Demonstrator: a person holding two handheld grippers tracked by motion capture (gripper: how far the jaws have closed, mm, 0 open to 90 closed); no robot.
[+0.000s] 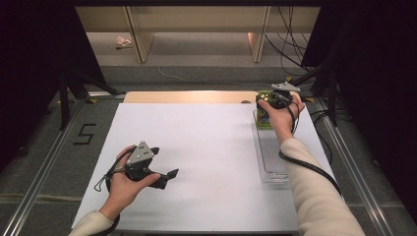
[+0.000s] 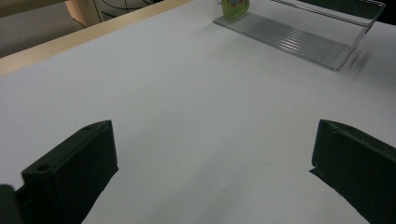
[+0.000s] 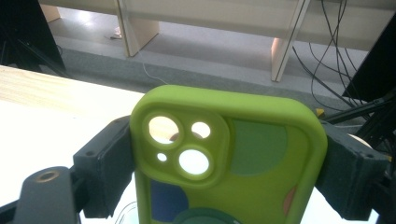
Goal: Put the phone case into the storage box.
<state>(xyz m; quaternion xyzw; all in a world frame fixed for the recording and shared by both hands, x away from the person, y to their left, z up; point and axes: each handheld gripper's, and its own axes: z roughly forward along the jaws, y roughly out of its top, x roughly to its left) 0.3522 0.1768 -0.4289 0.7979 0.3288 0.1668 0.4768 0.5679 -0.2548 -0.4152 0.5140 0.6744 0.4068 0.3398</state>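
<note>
Where the person's left forearm comes in at the near edge of the worktop (image 1: 206,147), the left hand (image 1: 123,184) lies low with its palm wrapped around the left gripper (image 1: 164,178), the grey three-cornered plate facing up and the jaws pointing level across the white surface. In the left gripper view those jaws stand wide apart with nothing but bare white worktop between them; they hold nothing. Ahead of them, well apart, lies a clear plastic tray (image 2: 299,39) with a ribbed floor, and at its far end shows a bit of green.

Farther off, the right arm in a cream sleeve (image 1: 314,191) stretches out along the tray's side, with the wrist bent and the right hand (image 1: 281,115) curled over the right gripper (image 1: 268,101) above the tray's far end, its cable trailing back down the forearm. In the right gripper view the jaws are spread wide and pressed against the two long sides of a lime-green phone case (image 3: 233,158), which stands upright between them, its camera cut-outs toward the top left and coloured round patches on its back. Below the case, between the jaws, a sliver of the clear tray shows. Beyond the jaws lie the worktop's wooden edge, grey floor and pale shelving.
</note>
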